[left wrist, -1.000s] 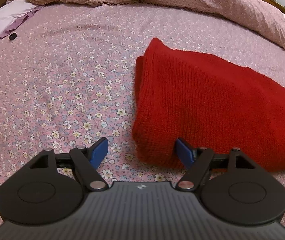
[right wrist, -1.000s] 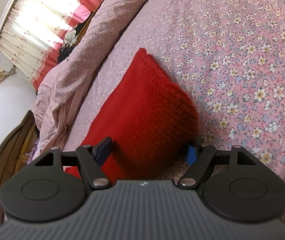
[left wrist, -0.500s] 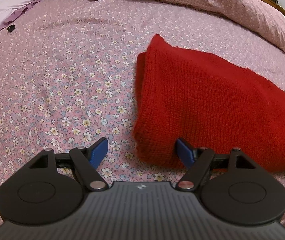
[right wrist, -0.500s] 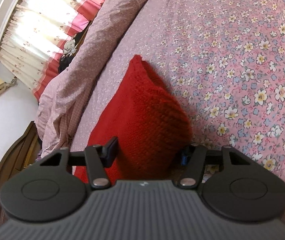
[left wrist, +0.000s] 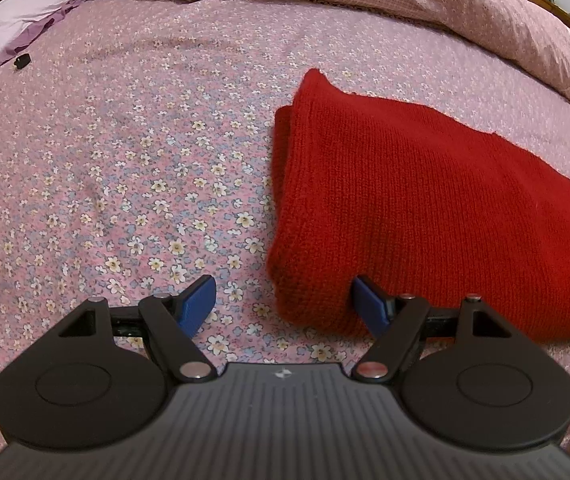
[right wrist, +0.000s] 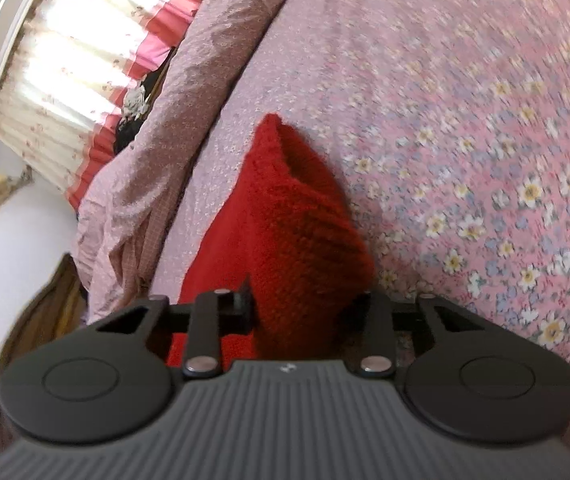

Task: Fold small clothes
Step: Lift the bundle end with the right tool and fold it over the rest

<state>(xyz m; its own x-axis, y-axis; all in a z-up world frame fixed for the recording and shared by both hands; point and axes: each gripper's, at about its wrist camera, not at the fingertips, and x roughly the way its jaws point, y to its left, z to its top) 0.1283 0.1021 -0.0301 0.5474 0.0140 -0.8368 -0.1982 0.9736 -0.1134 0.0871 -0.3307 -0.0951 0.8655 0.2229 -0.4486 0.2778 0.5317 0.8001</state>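
Left gripper [left wrist: 283,300]: fingers spread wide, holding nothing; the near-left corner of the sweater sits in the gap between them; the right blue pad [left wrist: 371,306] lies against the sweater's near edge; the left blue pad [left wrist: 197,304] stands over bare sheet, apart from the knit.
Right gripper [right wrist: 305,306]: fingers drawn in narrow on a raised bunch of the sweater; the left finger [right wrist: 241,304] presses the side of the bunch; the right finger is mostly hidden behind the knit; this view is blurred.
Sweater [left wrist: 425,208]: red knit, folded, lying on the bed to the right of centre in the left wrist view; a layered fold edge shows along its left side; in the right wrist view its end [right wrist: 301,220] rises off the sheet as a pinched ridge, open at the top.
Bed sheet [left wrist: 125,160]: pink with small flowers; it carries the sweater.
Quilt [left wrist: 405,0]: pink, bunched along the far edge of the bed, well apart from the sweater.
Pillow [left wrist: 17,28]: white and purple, at the far left corner.
Small black object [left wrist: 22,61]: on the sheet beside the pillow; too small to identify.
Curtain [right wrist: 77,76]: cream with red trim, lit from behind, beyond the quilt.
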